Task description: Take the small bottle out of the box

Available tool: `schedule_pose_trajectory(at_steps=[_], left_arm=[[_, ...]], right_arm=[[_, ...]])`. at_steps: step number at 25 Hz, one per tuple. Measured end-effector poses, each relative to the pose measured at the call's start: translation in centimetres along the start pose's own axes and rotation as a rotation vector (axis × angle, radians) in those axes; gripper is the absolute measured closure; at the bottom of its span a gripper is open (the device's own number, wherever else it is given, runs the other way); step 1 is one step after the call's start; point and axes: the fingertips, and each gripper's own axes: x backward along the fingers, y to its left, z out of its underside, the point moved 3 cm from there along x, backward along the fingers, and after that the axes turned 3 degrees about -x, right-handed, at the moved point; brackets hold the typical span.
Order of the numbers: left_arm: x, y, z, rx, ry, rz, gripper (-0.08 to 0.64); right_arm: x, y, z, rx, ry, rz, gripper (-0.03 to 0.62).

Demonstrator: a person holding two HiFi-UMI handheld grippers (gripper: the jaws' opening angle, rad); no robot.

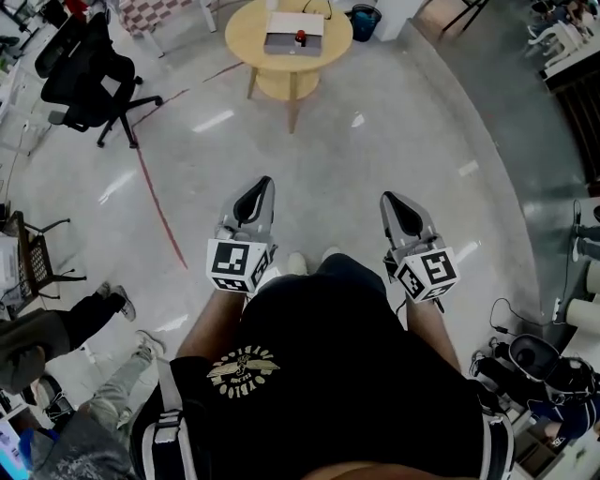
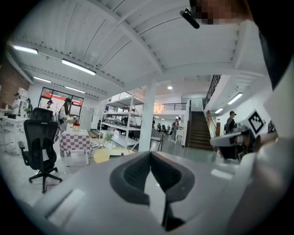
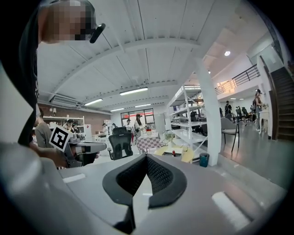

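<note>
Jaws of the left gripper [image 2: 150,155] are pressed together with nothing between them, and the tool is held out in front of the person's waist, pointing ahead and roughly level. That looks like a carrying pose rather than a reaching one. Beyond it, off to the left, a black office chair [image 1: 89,75] stands on the pale floor [image 1: 375,141], well clear of the straight line ahead. At the centre, well apart from both tools, a round wooden desk [image 1: 246,42] carries the box [image 1: 281,42]. A small red-topped item [image 1: 300,37] shows at the box's near part; it is probably the small bottle, though it is too small to tell whether it sits inside or on top. Just right of the desk a blue bin [image 1: 364,21] stands on the floor. On the right, the right gripper [image 3: 146,158] mirrors the left: its jaws are closed on nothing, and it is held level beside the person's hip, aimed toward the desk. Both tools are likely kept shut and side by side because nothing is within reach yet. The task has not begun on the bottle, and the gap to the desk must be closed first.
</note>
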Motion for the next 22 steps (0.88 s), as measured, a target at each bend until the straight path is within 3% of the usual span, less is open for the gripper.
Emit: schedule_pose_trajectory(at_steps=[9,15,22], left_arm=[[-0.9,2.0,0.7,-0.006,0.051,-0.053,0.560],[-1.6,3.1,-1.0,-0.022,0.010,-0.083,0.560],[-1.6,3.8,0.4,0.013,0.044,-0.099,0.560]], right_arm=[[-3.2,-1.6,1.2,-0.089,0.023,-0.047,0.584],[-5.6,-1.6,0.5,-0.062,0.031,-0.086,0.584],[-7.0,-1.0,-0.7,-0.030,0.027,-0.122,0.584]])
